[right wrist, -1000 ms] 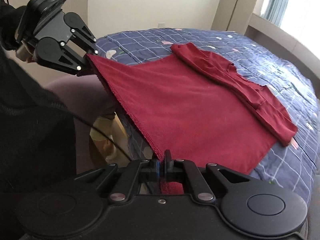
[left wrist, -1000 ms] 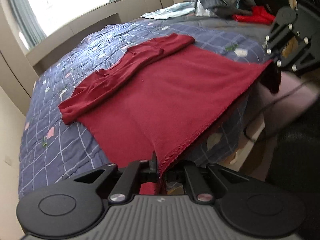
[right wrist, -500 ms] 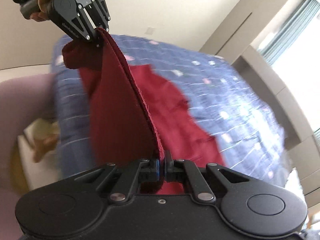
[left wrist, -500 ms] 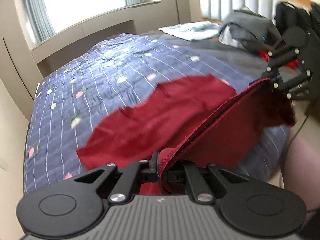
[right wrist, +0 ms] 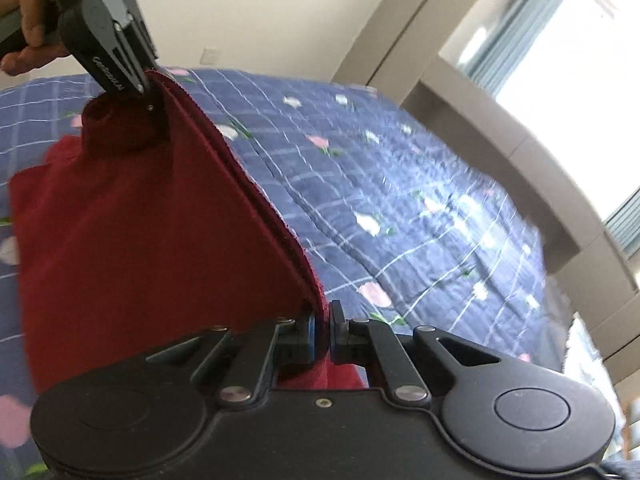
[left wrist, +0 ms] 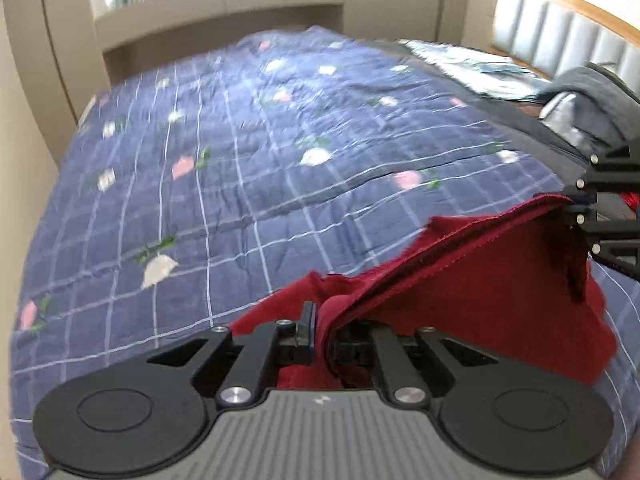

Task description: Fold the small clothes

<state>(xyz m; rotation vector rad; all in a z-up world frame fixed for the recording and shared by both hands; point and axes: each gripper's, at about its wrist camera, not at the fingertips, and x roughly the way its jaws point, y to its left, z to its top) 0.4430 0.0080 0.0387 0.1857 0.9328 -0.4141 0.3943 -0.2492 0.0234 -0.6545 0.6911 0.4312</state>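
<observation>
Red garment [left wrist: 492,280] carried over the bed, pinched at two hem corners.

Nearest, at 6 o'clock: left gripper [left wrist: 320,330] nearly shut, jaws just starting to part, hem between them; right gripper [right wrist: 322,330] clamped narrow on the other corner. Cloth hanging between both, folded over itself, above the blue checked quilt [left wrist: 240,168]. Best kept taut and level, then laid flat with edges matched. Sleeves hidden under the drape; quilt blurred; dark pile [left wrist: 592,92] at 2 o'clock cut off.
</observation>
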